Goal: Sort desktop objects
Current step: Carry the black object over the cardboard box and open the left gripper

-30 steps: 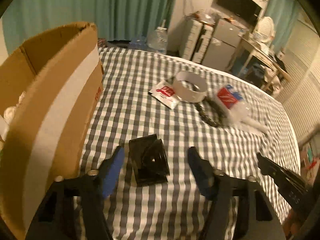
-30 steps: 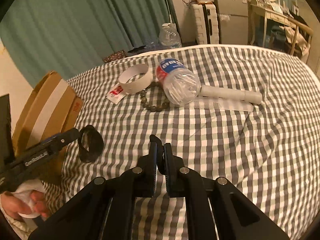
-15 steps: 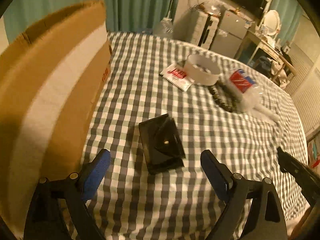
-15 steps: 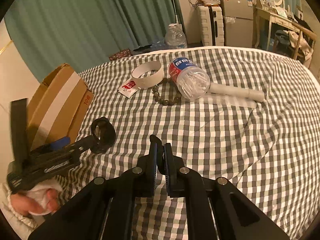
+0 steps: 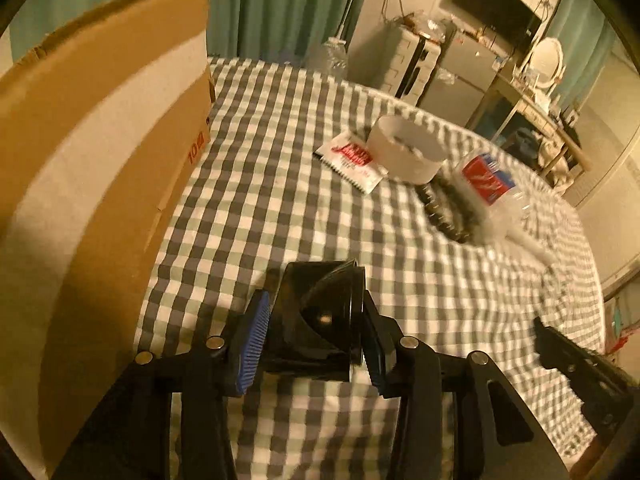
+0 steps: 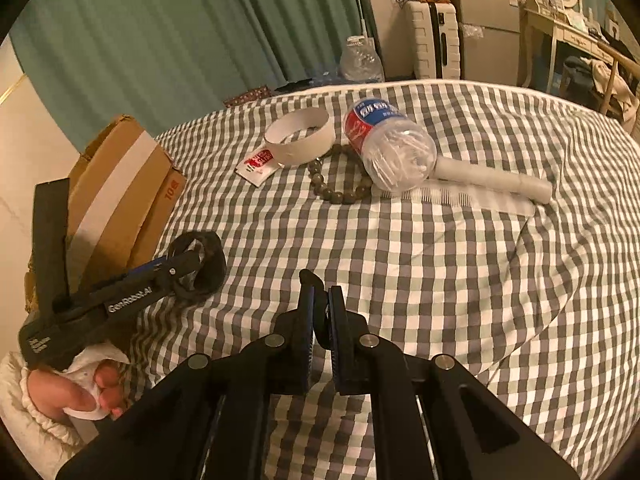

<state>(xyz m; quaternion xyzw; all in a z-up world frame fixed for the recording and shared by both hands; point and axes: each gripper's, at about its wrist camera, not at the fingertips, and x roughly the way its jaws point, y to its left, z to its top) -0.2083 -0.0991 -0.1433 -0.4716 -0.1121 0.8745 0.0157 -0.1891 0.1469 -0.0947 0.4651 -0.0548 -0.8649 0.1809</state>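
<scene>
Black holder (image 5: 320, 316) between closing left claw (image 5: 310, 334) pads on checked cloth (image 5: 280, 208), right claw (image 6: 320, 312) shut, empty

From my left wrist view, the cardboard box (image 5: 100, 168) is cropped at the left edge; its interior is hidden. The beads (image 5: 448, 208) and bottle (image 5: 492, 188) are motion-blurred.
</scene>
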